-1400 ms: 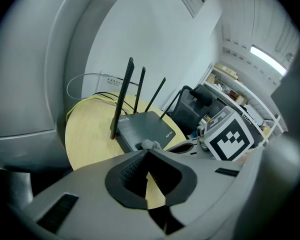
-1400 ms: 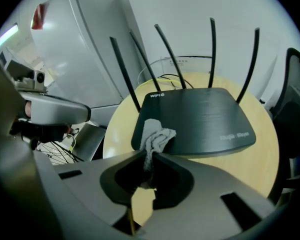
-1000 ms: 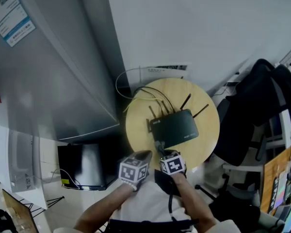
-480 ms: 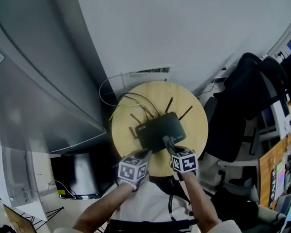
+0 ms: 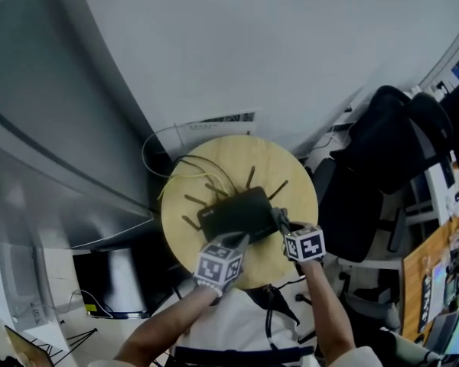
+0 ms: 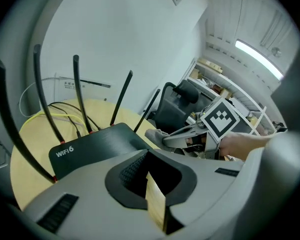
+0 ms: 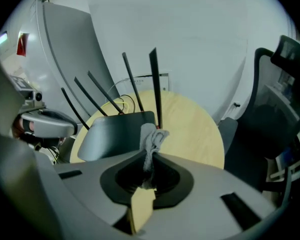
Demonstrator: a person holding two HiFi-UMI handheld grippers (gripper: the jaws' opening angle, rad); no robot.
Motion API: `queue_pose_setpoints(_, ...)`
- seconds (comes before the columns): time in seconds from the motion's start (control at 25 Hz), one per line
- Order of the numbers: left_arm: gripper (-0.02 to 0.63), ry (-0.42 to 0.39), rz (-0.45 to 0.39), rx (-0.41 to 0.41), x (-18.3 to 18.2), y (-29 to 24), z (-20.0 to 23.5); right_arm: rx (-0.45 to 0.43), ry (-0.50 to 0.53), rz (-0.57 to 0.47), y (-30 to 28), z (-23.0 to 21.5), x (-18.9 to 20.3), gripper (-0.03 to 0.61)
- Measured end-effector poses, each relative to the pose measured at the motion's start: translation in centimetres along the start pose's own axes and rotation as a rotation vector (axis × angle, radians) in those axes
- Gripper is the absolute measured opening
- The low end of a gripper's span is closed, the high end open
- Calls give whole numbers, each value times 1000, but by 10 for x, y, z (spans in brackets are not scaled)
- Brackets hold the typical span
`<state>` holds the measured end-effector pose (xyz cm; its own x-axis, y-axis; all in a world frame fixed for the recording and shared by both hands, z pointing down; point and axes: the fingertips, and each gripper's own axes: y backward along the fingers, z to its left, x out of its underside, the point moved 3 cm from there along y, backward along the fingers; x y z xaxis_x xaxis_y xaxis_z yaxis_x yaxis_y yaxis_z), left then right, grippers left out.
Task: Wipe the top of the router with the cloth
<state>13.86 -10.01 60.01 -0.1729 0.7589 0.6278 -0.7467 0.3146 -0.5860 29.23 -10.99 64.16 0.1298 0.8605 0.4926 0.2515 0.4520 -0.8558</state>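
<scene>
A black router (image 5: 237, 212) with several upright antennas lies on a round wooden table (image 5: 294, 193); the left gripper view shows its "WiFi6" top (image 6: 90, 146). My right gripper (image 5: 280, 220) is shut on a small grey cloth (image 7: 151, 138), which hangs at the router's right end (image 7: 115, 134) beside an antenna. From the left gripper view, the cloth (image 6: 157, 134) pokes out of the right gripper (image 6: 190, 133). My left gripper (image 5: 236, 240) is shut and empty at the router's near edge, its tips (image 6: 146, 156) just above the casing.
Yellow and black cables (image 5: 180, 178) loop behind the router toward a wall socket (image 5: 214, 121). A black office chair (image 5: 375, 174) stands right of the table. A grey cabinet (image 5: 53, 144) stands at the left. White wall lies behind.
My right gripper has carried the cloth from the router's near edge across its top to the right end. The left gripper stays at the near edge. The head camera has shifted.
</scene>
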Motion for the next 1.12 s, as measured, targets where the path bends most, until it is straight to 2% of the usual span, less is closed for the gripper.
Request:
queue_pose_setpoints(0.28, -3, 0, 7, -15, -18, -34, -11, -55, 37, 85, -31, -40, -4, 35)
queue_pose_setpoints(0.56, -3, 46, 16, -83, -13, -42, -5, -159, 104, 157, -63, -44, -3, 36)
queue_pose_setpoints(0.88, -2, 70, 16, -120, -4, -43, -3, -261, 142, 156, -79, -40, -11, 37)
queue_pose_setpoints(1.12, -3, 56, 18, -112, 1, -36, -6, -269, 146, 144, -62, -37, 1, 37)
